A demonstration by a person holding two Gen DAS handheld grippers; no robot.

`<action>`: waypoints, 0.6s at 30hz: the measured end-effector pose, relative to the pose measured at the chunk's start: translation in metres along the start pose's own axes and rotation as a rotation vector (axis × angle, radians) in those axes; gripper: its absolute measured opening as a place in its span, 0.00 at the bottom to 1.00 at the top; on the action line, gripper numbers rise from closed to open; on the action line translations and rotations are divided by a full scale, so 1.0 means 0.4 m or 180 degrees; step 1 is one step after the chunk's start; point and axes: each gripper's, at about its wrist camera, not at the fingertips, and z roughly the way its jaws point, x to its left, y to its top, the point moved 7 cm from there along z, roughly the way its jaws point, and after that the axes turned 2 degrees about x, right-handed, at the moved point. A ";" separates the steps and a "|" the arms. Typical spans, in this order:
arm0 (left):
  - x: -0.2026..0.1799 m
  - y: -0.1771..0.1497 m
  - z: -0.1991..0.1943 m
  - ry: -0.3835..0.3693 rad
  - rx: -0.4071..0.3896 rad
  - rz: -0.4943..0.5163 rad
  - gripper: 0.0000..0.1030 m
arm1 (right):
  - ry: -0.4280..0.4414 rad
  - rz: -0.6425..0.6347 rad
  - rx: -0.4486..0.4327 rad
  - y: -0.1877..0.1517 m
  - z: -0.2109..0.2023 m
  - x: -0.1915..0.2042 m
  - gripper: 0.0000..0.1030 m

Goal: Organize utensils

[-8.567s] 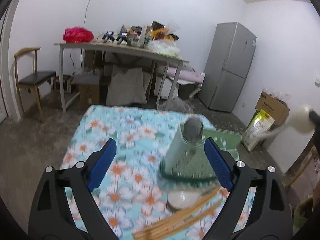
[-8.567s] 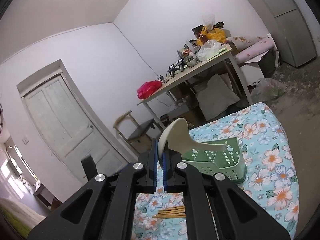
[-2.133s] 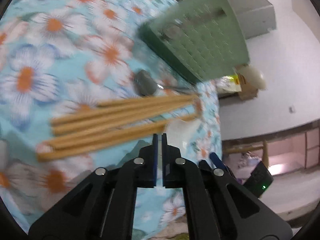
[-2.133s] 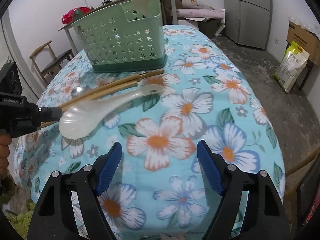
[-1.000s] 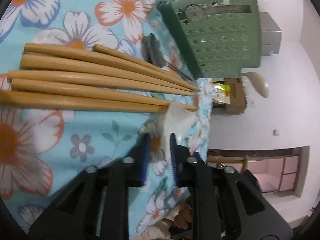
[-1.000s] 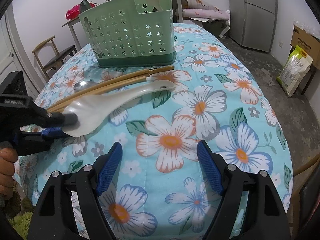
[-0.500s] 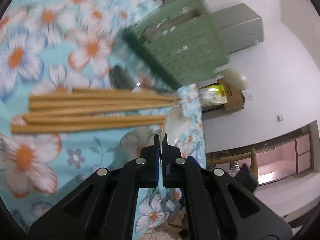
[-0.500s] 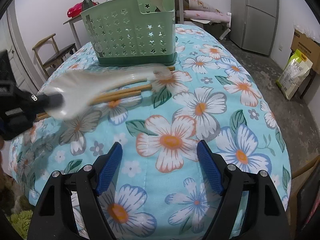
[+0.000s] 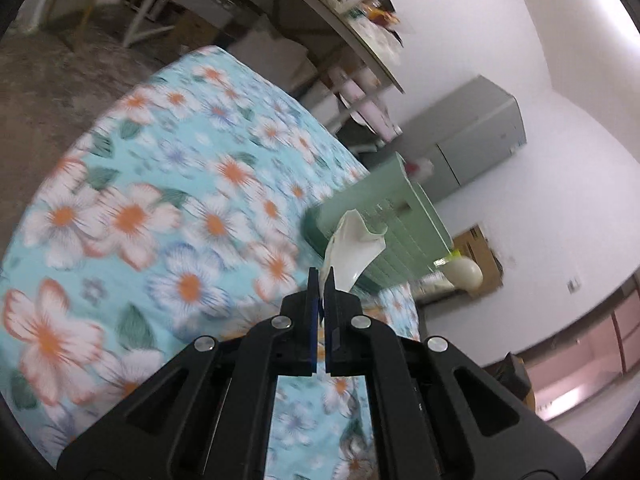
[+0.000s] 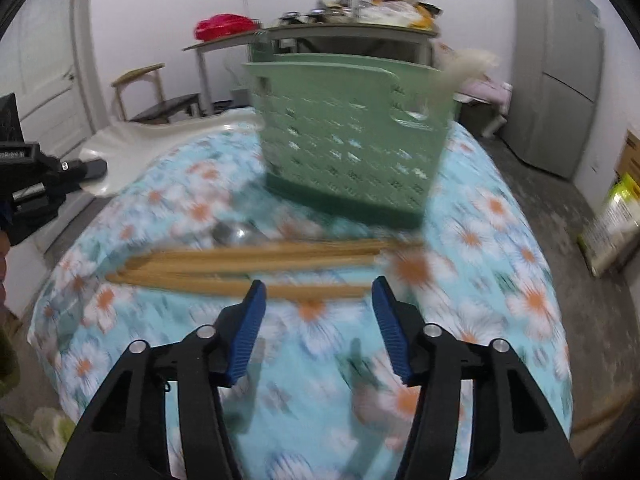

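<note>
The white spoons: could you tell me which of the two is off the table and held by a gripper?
The spoon clamped by its bowl in the left gripper, held in the air left of the basket. The other spoon stands in the basket.

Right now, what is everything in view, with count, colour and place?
spoon: one, white, off the cloth, clamped in the left gripper
basket: one, green, on the cloth, another white spoon standing in it
chopsticks: a bundle, count unclear, wooden, flat before the basket
metal spoon: one, grey, beside the chopsticks
tablecloth: one, blue floral
fridge: one, grey, far right
chair: one, wooden, by the door
left gripper: black, fingers shut on the spoon
right gripper: black, fingers closing, nothing between
</note>
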 end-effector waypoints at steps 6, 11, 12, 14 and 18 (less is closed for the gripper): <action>0.067 0.013 -0.018 0.0133 -0.0050 -0.0085 0.01 | 0.0023 -0.0231 0.0045 0.075 0.102 0.076 0.40; 0.106 0.022 -0.003 0.0192 -0.0039 -0.0118 0.01 | -0.0066 -0.0312 0.0326 0.062 0.189 0.078 0.32; 0.111 0.024 0.002 0.0197 -0.0039 -0.0116 0.01 | -0.0035 -0.0316 0.0398 0.054 0.199 0.079 0.30; 0.119 0.028 0.003 0.0204 -0.0042 -0.0121 0.01 | -0.0001 -0.0358 0.0461 0.054 0.198 0.083 0.27; 0.129 0.034 0.009 0.0198 -0.0046 -0.0118 0.01 | 0.0066 -0.0482 0.0593 0.045 0.189 0.087 0.26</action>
